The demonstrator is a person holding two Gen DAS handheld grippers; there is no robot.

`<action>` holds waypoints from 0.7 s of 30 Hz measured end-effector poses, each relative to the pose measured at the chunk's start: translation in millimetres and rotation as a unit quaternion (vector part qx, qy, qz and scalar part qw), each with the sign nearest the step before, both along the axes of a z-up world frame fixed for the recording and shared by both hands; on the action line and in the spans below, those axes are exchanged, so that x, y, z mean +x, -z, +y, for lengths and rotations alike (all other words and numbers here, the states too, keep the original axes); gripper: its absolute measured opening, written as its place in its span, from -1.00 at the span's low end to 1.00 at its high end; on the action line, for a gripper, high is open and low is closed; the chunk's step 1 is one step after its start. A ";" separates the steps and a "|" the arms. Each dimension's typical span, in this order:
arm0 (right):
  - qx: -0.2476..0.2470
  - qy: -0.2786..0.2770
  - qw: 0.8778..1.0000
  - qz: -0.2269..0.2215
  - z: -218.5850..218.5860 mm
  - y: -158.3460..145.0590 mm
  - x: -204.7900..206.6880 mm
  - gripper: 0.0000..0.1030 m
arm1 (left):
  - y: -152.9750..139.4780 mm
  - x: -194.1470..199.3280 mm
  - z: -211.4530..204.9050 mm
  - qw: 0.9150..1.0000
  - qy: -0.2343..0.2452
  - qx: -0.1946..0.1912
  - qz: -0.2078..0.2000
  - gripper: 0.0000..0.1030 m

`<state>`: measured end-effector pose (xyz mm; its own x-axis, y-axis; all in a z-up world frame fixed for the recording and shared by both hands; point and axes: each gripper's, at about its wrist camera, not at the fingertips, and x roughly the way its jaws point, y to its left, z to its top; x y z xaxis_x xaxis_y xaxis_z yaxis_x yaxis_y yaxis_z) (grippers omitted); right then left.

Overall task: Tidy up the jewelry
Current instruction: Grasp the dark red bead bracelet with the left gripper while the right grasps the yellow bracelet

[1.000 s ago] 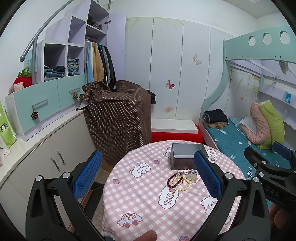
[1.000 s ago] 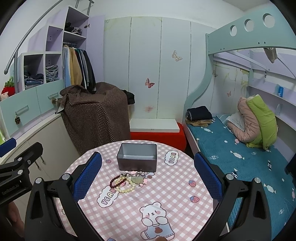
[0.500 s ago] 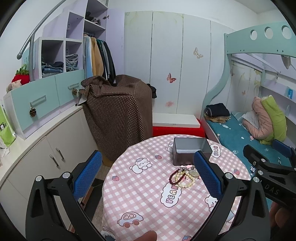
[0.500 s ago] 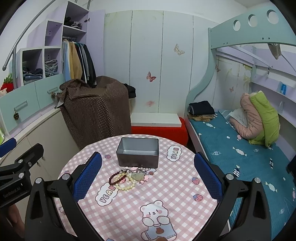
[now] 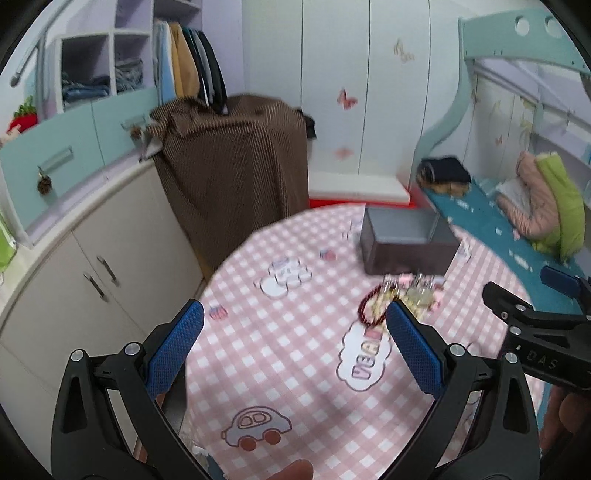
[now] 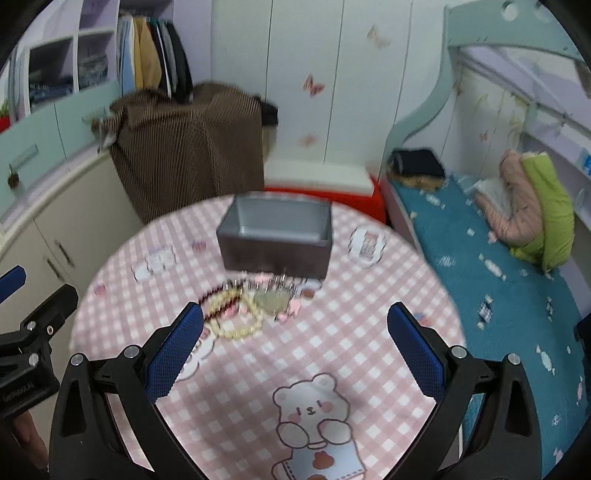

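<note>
Grey box (image 6: 275,236) empty near counter (image 6: 369,350) far edge. Jewelry pile (image 6: 251,306) untouched beside it. Left claw (image 5: 293,349), right claw (image 6: 295,349): both wide, holding nothing. All sorting remains.

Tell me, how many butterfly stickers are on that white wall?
3 on the white panelled wall, though blur may hide others: a pale butterfly sticker highest, a pink-red butterfly sticker mid-wall, and a faint pink butterfly sticker lowest.

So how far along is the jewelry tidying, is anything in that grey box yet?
Nothing looks done: the grey box looks empty, though blurred. The jewelry pile lies on the checked tablecloth just in front of it. Both the left gripper and the right gripper are open and hold nothing. Everything is left: picking each piece up and putting it in the box.
</note>
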<state>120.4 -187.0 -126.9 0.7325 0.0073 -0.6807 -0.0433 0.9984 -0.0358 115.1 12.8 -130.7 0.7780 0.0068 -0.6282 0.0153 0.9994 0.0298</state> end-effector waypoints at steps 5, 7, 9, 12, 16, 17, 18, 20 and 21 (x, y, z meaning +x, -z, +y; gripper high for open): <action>0.003 -0.012 0.999 0.045 4.6 33.0 23.9 0.83 | 35.0 23.9 -5.8 0.999 0.014 0.004 0.039 0.91; 0.004 -0.015 0.998 0.061 6.8 45.4 35.6 0.73 | 44.8 33.2 -9.3 0.999 0.019 0.007 0.050 0.91; 0.008 -0.020 0.996 0.081 6.0 56.1 46.8 0.54 | 54.0 42.2 -12.4 0.998 0.025 0.010 0.061 0.91; 0.010 -0.024 0.994 0.107 6.5 70.6 60.3 0.32 | 65.8 54.9 -15.3 0.997 0.030 0.015 0.074 0.91; 0.013 -0.033 0.990 0.136 13.9 89.9 73.8 0.04 | 76.7 66.8 -14.8 0.995 0.032 0.017 0.092 0.91; 0.019 -0.036 0.990 0.136 14.7 90.9 74.6 -0.05 | 78.7 68.9 -14.0 0.995 0.033 0.016 0.094 0.91; 0.017 -0.035 0.989 0.140 16.5 92.8 76.3 -0.11 | 80.9 71.0 -13.8 0.995 0.035 0.016 0.097 0.91; 0.011 -0.036 0.989 0.144 19.7 95.5 78.9 -0.31 | 83.8 73.8 -14.5 0.994 0.037 0.016 0.102 0.91; 0.005 -0.035 0.989 0.142 21.8 95.2 78.3 -0.36 | 84.9 75.7 -15.2 0.994 0.039 0.015 0.103 0.91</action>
<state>198.7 -165.3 -222.0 0.5094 0.0589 -0.8585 -0.1199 0.9928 -0.0030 190.8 -2.3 -215.6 0.6311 -0.0269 -0.7753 0.1014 0.9937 0.0480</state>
